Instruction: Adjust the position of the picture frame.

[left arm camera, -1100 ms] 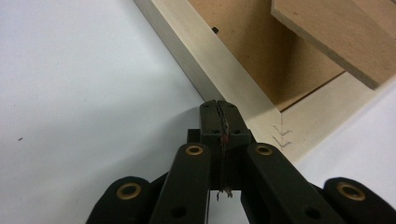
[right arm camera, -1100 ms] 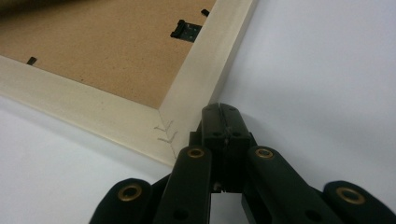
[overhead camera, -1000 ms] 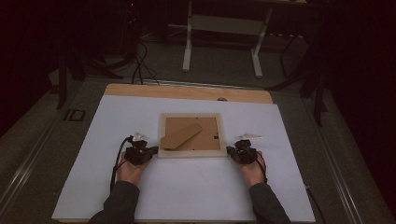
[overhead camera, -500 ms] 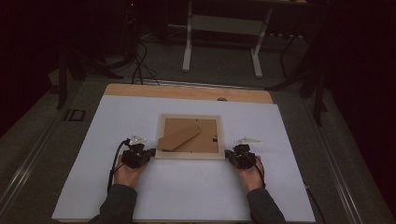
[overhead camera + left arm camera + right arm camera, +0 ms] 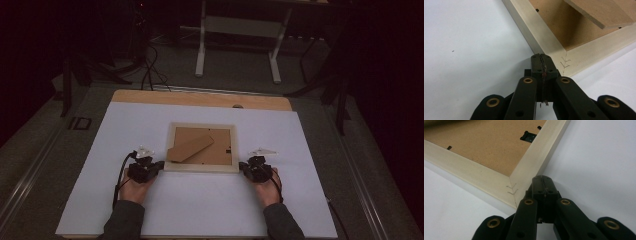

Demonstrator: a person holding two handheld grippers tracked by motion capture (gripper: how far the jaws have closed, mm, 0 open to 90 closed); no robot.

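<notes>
A: Where is the picture frame point(image 5: 202, 148) lying?
B: Face down, mid-table point(image 5: 310, 200).
A: And the grippers?
B: The left gripper point(image 5: 159, 165) and right gripper point(image 5: 243, 166) are pressing its near corners, jaws closed, gripping nothing.

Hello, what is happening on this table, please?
A person holds a gripper in each hand at a white table. A picture frame lies face down on it, with its brown backing and stand showing. The left gripper is shut, its fingers at the frame's near left corner. The right gripper is also shut, at the near right corner. Neither grips anything; both tips sit close against the frame's outer edge, one on each side.
</notes>
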